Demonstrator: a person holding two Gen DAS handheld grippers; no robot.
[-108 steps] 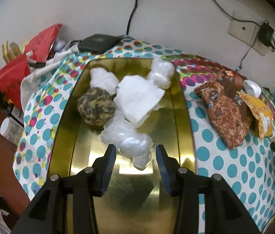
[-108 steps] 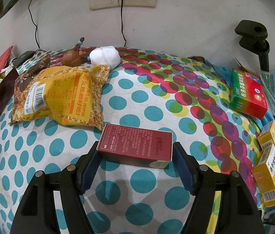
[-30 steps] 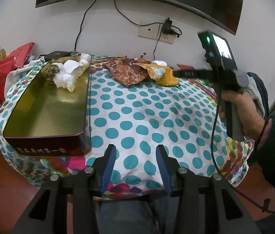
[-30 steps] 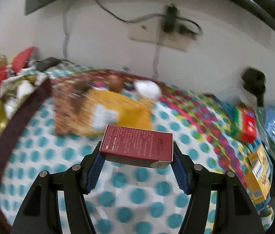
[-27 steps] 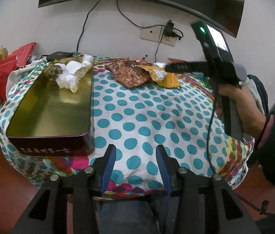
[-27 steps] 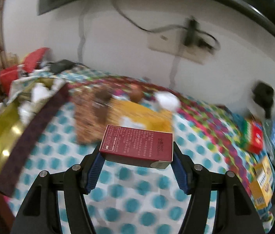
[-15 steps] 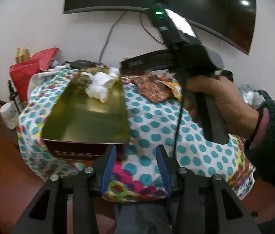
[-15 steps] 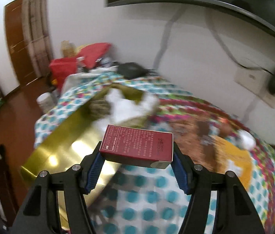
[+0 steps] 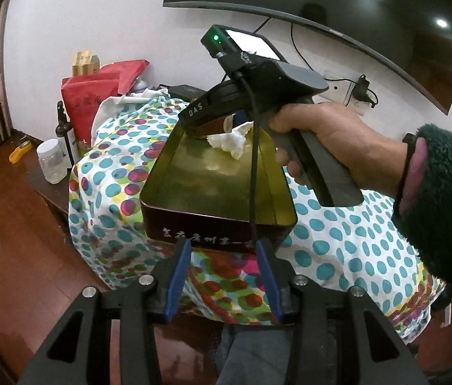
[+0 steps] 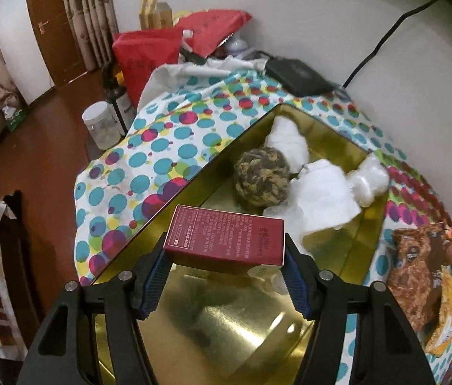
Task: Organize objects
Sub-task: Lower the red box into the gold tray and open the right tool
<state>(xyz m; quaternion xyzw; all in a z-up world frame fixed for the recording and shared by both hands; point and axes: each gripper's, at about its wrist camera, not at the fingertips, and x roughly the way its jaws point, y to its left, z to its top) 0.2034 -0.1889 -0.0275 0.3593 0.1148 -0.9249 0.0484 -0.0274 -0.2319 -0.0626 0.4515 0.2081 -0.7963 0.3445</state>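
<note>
Black fingers (image 10: 152, 276) lined with ribbed blue pads, silver screws just behind. Grey pistol-grip handle (image 9: 319, 160) marked "DAS", black cable (image 9: 253, 160) trailing. Fuzzy dark-green sleeve (image 9: 447, 199), pink cuff lining.

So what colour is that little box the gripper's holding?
Dark red box with pale print, clearest in the right wrist view.

Bare tin floor (image 10: 232, 327) before white bundles (image 10: 322, 192)
</note>
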